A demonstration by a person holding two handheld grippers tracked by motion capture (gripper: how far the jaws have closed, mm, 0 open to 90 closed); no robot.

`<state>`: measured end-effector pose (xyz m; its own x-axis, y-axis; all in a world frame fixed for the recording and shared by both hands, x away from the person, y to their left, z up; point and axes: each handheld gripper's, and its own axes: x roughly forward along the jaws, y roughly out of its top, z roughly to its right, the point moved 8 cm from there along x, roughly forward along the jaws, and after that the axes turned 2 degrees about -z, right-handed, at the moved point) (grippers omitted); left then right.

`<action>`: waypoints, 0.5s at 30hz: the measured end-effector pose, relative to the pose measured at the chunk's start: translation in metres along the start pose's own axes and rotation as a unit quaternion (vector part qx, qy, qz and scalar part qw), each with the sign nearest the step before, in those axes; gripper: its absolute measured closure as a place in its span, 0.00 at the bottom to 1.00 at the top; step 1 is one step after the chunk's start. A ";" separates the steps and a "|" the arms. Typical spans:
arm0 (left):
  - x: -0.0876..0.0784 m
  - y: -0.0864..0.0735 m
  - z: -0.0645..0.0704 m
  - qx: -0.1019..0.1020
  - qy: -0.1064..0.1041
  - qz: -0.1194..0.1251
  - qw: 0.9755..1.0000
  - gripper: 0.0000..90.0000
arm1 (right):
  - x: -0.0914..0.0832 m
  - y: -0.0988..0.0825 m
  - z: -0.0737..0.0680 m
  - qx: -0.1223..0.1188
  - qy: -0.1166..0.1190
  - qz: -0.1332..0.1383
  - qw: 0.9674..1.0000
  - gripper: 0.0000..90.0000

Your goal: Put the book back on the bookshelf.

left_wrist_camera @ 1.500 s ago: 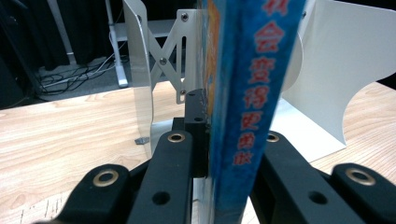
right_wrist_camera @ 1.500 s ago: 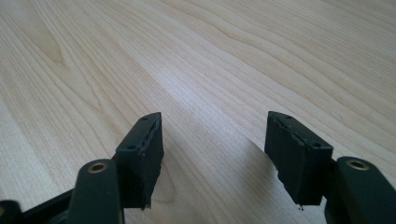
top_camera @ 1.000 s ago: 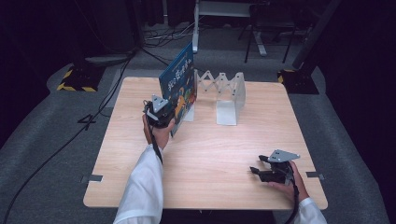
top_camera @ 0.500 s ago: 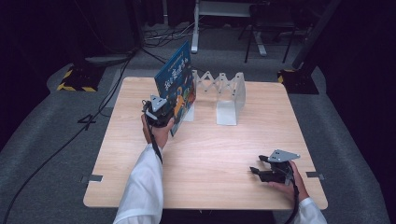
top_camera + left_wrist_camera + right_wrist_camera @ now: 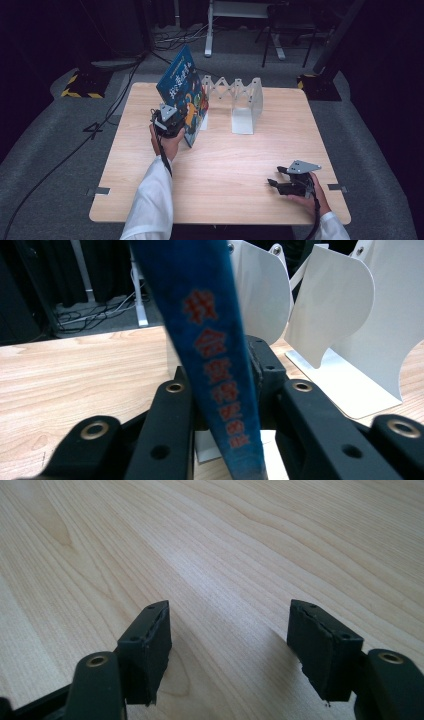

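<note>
A blue picture book [image 5: 182,95] stands tilted on the wooden table [image 5: 220,165], leaning toward the white accordion book rack [image 5: 240,102]. My left gripper [image 5: 172,120] is shut on the book's spine edge. In the left gripper view the blue spine with red characters [image 5: 215,365] runs between the two black jaws, and the rack's white dividers [image 5: 340,315] stand just behind. My right gripper [image 5: 275,184] rests low near the table's front right, open. Its fingers [image 5: 147,645] are wide apart over bare wood.
The rack sits at the table's back centre, with a white base plate [image 5: 242,122] reaching forward. Beyond the table lie a grey floor, cables [image 5: 165,42], a yellow-black striped block [image 5: 80,85] and a white stand's legs [image 5: 240,20].
The book with my left gripper has shifted slightly, its top leaning a little more. The right gripper has stayed in place.
</note>
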<state>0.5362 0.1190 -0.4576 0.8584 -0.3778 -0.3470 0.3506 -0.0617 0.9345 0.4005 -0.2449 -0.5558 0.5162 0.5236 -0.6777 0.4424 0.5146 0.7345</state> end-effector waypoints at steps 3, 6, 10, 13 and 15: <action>-0.001 0.000 0.001 -0.001 -0.002 0.003 1.000 0.77 | 0.000 0.000 0.000 0.000 0.000 0.000 1.000 0.38; -0.002 -0.001 0.001 0.002 0.000 0.002 1.000 0.71 | 0.000 0.000 0.000 0.000 -0.001 0.000 1.000 0.38; -0.006 -0.001 0.002 0.011 -0.004 0.003 1.000 0.68 | 0.000 0.000 0.000 0.001 -0.001 0.000 1.000 0.38; -0.008 -0.001 0.002 0.014 -0.006 0.003 1.000 0.66 | 0.000 0.000 0.000 0.000 -0.001 0.000 1.000 0.38; -0.009 -0.001 0.001 0.011 -0.010 0.002 1.000 0.63 | 0.000 0.000 0.000 0.001 -0.001 0.000 1.000 0.37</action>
<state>0.5273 0.1218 -0.4555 0.8524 -0.3957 -0.3418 0.3387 -0.0801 0.9375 0.4005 -0.2450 -0.5559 0.5174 0.5220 -0.6781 0.4443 0.5134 0.7342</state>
